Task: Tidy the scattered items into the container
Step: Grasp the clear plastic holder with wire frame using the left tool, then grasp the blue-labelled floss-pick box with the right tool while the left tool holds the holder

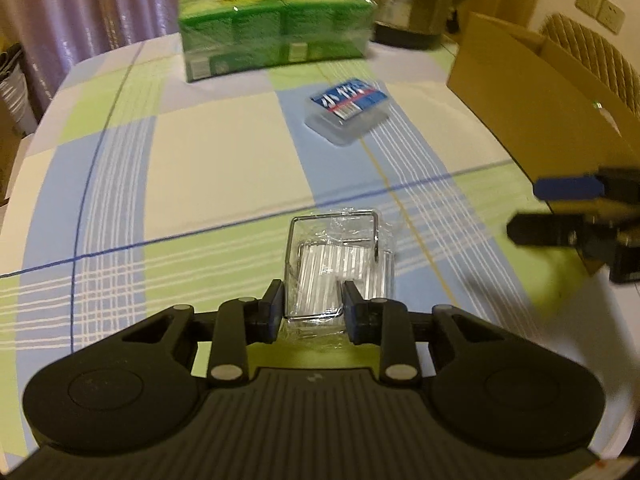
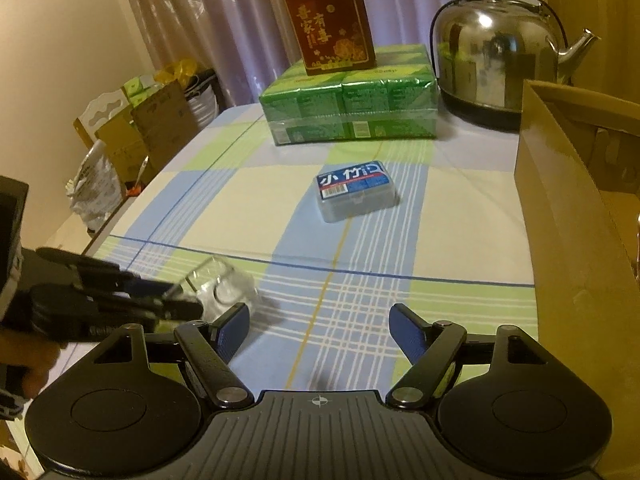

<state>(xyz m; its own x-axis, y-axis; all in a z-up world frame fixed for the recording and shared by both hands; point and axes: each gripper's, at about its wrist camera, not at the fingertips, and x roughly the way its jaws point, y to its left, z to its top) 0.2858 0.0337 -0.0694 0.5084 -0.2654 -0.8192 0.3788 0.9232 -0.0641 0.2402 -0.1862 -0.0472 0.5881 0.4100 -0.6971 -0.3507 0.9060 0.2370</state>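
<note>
My left gripper (image 1: 314, 309) is shut on the near end of a clear-wrapped wire rack (image 1: 340, 256), low over the checked tablecloth. In the right wrist view this wire rack (image 2: 226, 284) shows as a clear bundle at the tips of the left gripper (image 2: 180, 298). A clear plastic box with a blue label (image 1: 348, 114) (image 2: 356, 190) lies further back on the cloth. The open cardboard box (image 1: 540, 120) (image 2: 560, 200) stands on the right. My right gripper (image 2: 320, 328) (image 1: 552, 208) is open and holds nothing, beside the cardboard box.
A green wrapped tissue pack (image 2: 348, 112) with a red carton (image 2: 328, 36) on top stands at the back of the table (image 2: 240, 208). A steel kettle (image 2: 496, 60) is at the back right. Boxes and bags (image 2: 132, 140) crowd the floor beyond the left edge.
</note>
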